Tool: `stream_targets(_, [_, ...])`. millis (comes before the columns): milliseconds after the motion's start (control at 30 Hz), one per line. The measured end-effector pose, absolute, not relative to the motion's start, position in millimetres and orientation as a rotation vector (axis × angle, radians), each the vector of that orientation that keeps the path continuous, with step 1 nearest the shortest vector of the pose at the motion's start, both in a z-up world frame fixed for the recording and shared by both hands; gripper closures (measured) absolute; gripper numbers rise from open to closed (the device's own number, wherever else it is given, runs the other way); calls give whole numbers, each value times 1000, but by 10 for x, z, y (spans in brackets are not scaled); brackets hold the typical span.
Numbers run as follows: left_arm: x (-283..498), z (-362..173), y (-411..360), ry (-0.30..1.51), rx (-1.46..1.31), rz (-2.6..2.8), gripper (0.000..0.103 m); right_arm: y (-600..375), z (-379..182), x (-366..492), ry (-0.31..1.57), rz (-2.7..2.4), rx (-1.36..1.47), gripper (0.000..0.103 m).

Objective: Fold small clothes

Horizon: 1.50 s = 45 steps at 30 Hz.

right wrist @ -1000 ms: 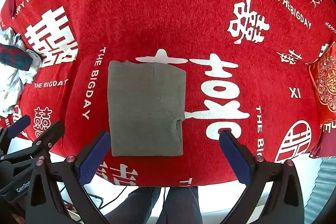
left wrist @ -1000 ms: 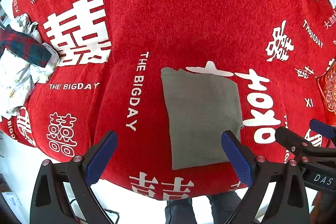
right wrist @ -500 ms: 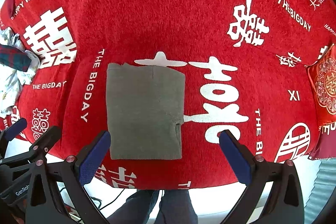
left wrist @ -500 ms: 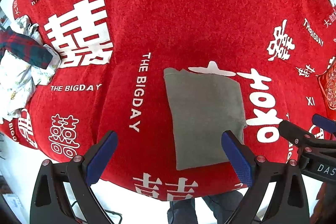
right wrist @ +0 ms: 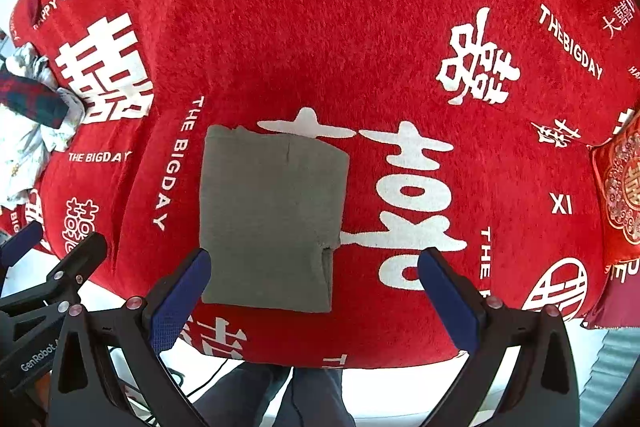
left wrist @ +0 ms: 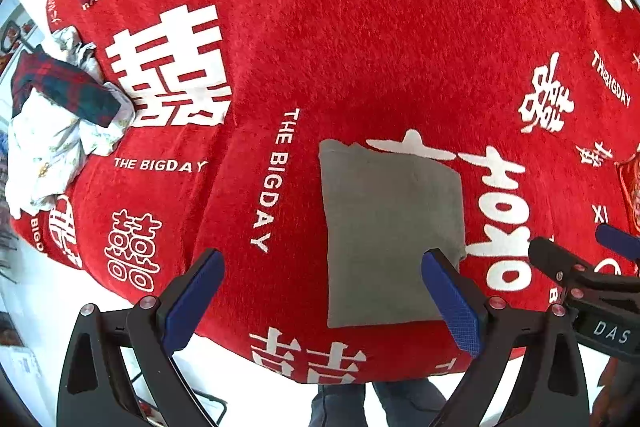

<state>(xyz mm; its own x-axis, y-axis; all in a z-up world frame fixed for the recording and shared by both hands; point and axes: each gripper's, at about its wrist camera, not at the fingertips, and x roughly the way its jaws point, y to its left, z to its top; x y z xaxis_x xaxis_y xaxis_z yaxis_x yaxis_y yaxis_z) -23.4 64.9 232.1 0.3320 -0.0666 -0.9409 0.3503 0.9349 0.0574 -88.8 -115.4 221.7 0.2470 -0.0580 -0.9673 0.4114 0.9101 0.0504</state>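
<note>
A grey garment (left wrist: 392,227) (right wrist: 272,219) lies folded into a flat rectangle near the front edge of the red cloth-covered table (left wrist: 360,47) (right wrist: 360,27). My left gripper (left wrist: 324,291) hovers open above that front edge, its right finger over the garment's lower right corner. My right gripper (right wrist: 316,291) is also open, held above the table edge with its left finger over the garment's lower left corner. Nothing is between either pair of fingers. Each gripper shows at the side of the other's view.
A heap of unfolded small clothes (left wrist: 60,123) (right wrist: 28,123), white printed fabric with a dark plaid piece on top, sits at the table's left edge. A red embroidered cushion (right wrist: 620,195) lies at the right edge. A person's legs (right wrist: 288,395) stand below the front edge.
Both grippers have drifted slightly back and up from the garment, which now sits a little lower in both views. The garment itself has not moved.
</note>
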Motion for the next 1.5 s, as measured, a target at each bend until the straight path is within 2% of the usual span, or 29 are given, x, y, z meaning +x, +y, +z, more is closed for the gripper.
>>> stream_targets(1500, [-394,2501,550,1161,265,-185,4,-1232,2267,-920,1270,-263,306,0])
